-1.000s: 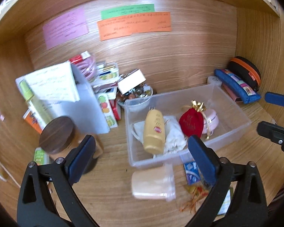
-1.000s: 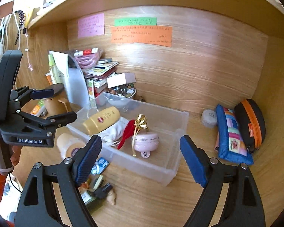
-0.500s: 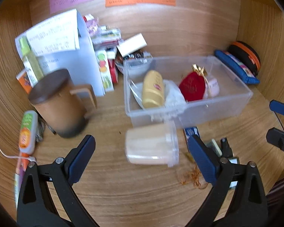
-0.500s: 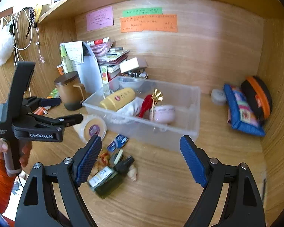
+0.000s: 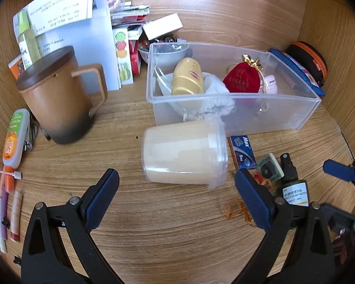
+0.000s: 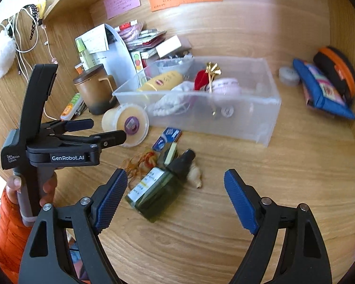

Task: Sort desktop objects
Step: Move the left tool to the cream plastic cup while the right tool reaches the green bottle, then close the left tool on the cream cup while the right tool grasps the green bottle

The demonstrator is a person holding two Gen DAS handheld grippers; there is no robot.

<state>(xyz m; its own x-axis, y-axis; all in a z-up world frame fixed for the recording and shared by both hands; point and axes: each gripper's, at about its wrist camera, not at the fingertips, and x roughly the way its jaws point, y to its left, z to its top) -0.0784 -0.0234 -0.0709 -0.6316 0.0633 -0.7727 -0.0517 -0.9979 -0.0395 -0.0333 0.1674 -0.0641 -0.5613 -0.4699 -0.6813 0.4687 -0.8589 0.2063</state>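
Observation:
A clear plastic bin (image 5: 305, 111) (image 6: 267, 118) on the wooden desk holds a yellow bottle (image 5: 187, 78), a white cloth, a red pouch (image 5: 241, 80) and a pink jar. In front of it a cream tub (image 5: 184, 151) (image 6: 126, 123) lies on its side. My left gripper (image 5: 177, 196) (image 6: 101, 130) hovers open just short of the tub, with nothing between its fingers. To the right lie a blue Max box (image 5: 243, 151), a dark green spray bottle (image 5: 293, 184) (image 6: 158, 184) and orange threads (image 6: 139, 163). My right gripper (image 6: 175, 196) is open above the spray bottle, apart from it.
A brown lidded mug (image 5: 56, 94) stands at the left, with tubes and pens (image 5: 11, 139) beside it. Papers, books and a green bottle are stacked behind. A blue pouch (image 6: 324, 92) and a black-orange case (image 6: 336, 71) lean at the right wall. A hand in an orange sleeve (image 6: 9, 215) holds the left gripper.
Both grippers have sunk toward the desk and tilted further down. The tub now looms large before the left gripper, and the spray bottle sits close under the right one.

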